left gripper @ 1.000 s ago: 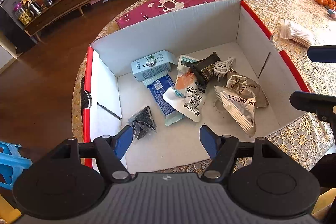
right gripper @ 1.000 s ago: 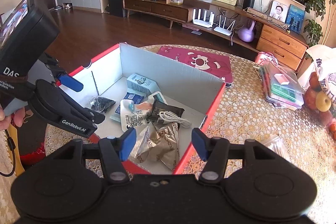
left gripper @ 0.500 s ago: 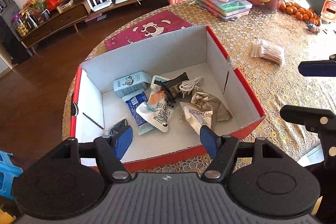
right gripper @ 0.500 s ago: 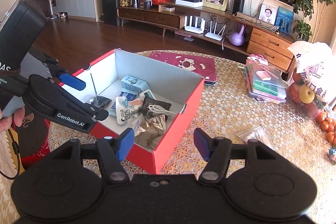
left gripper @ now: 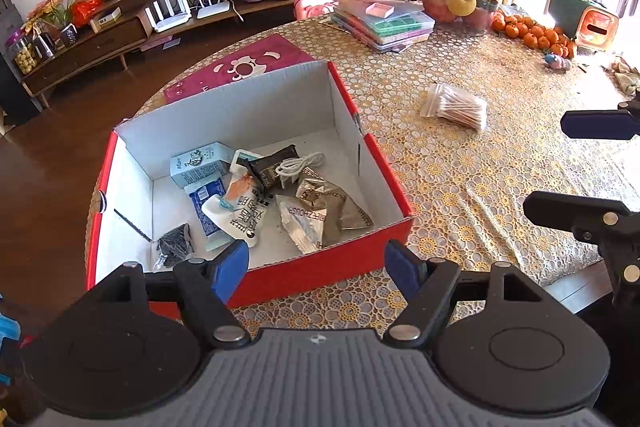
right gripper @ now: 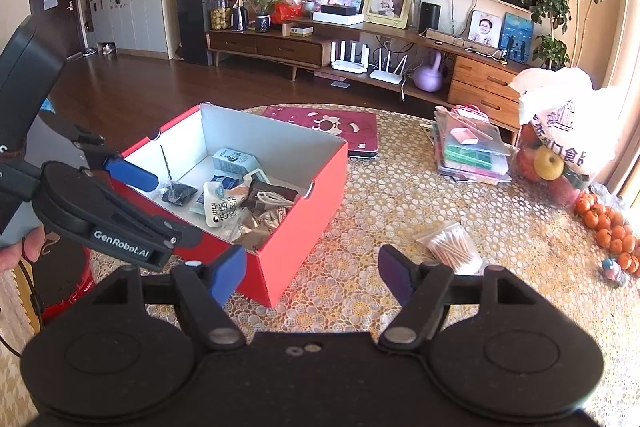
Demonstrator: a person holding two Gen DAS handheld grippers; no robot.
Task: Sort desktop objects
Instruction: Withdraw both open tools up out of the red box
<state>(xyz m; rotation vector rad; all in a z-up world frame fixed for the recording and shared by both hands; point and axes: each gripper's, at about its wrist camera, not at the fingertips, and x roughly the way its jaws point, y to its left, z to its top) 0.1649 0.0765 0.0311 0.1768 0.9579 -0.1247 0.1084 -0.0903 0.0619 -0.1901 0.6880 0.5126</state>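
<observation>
Table (left gripper: 500, 167) w/ lace cloth, big. Red box (left gripper: 384, 163) near-left on it, open top, already holds most stuff: silver snack packs (left gripper: 316, 211), white pouch (left gripper: 244, 215), milk carton (left gripper: 196, 167), white cable (left gripper: 300, 163), black bit (left gripper: 174, 247). Sorting looks mostly done. Left to go, prob: cotton swab bag (left gripper: 456, 105), lying flat on cloth to right of box, well apart from it; long axis runs left-right, sealed flap end pointing left toward box. Left gripper (left gripper: 316, 267) wide open, empty, above box near edge. Right gripper (right gripper: 312, 273) wide open, empty, swab bag just ahead-right.
</observation>
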